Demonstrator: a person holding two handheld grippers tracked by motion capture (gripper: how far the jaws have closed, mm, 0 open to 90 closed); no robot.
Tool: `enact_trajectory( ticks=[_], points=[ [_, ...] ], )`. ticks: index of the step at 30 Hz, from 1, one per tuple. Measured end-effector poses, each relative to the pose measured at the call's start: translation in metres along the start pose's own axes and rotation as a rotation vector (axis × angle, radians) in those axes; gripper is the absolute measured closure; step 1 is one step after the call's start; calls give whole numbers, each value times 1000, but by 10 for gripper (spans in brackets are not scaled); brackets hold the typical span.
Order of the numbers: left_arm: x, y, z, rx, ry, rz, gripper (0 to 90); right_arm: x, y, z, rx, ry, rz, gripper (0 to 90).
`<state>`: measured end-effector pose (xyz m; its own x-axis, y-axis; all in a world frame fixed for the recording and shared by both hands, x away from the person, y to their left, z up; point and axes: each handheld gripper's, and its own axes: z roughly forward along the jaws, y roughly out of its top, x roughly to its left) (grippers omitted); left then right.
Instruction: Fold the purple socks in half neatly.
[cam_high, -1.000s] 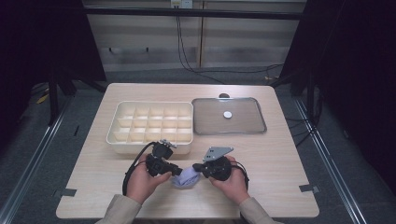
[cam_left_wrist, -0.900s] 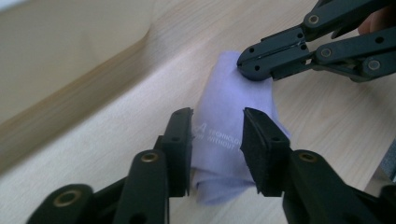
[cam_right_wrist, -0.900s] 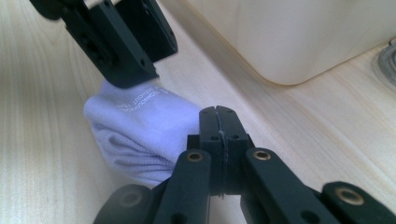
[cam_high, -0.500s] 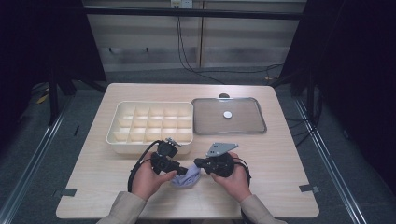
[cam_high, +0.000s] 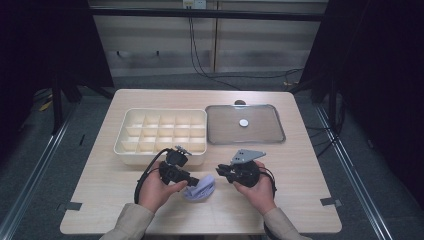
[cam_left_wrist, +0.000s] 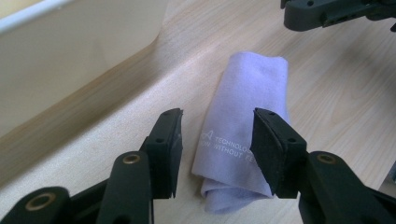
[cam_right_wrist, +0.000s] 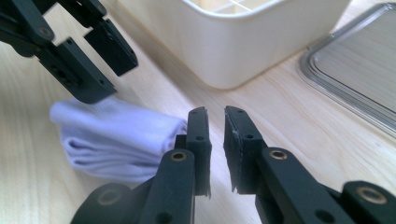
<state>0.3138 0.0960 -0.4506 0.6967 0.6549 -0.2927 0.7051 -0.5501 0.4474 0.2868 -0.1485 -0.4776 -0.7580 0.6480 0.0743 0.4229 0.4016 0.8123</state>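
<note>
Your left gripper (cam_left_wrist: 217, 149) straddles the folded lilac cloth (cam_left_wrist: 247, 126) near the table's (cam_high: 310, 180) front edge, jaws half-wide, not pressing. Your right gripper (cam_right_wrist: 215, 140) has just been opening, narrow gap, nothing between.

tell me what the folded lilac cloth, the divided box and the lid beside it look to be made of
Folded lilac cloth: soft, matte, fine-napped fabric with white print, likely microfibre. Divided box: cream plastic, judging by its smooth, faintly glossy walls and rounded corners. Lid: seemingly clear plastic, since the wood grain shows through it, with a grey rim.
</note>
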Motion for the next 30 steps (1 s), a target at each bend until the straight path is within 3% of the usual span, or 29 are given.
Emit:
enact_trajectory(
  ticks=[12, 30],
  points=[
    [-5, 1, 8, 17, -16, 18, 504, -6, -17, -6, 54, -57, 19, 751],
    [-17, -1, 25, 38, -24, 39, 419, -10, -30, -8, 88, -82, 41, 706]
  ],
)
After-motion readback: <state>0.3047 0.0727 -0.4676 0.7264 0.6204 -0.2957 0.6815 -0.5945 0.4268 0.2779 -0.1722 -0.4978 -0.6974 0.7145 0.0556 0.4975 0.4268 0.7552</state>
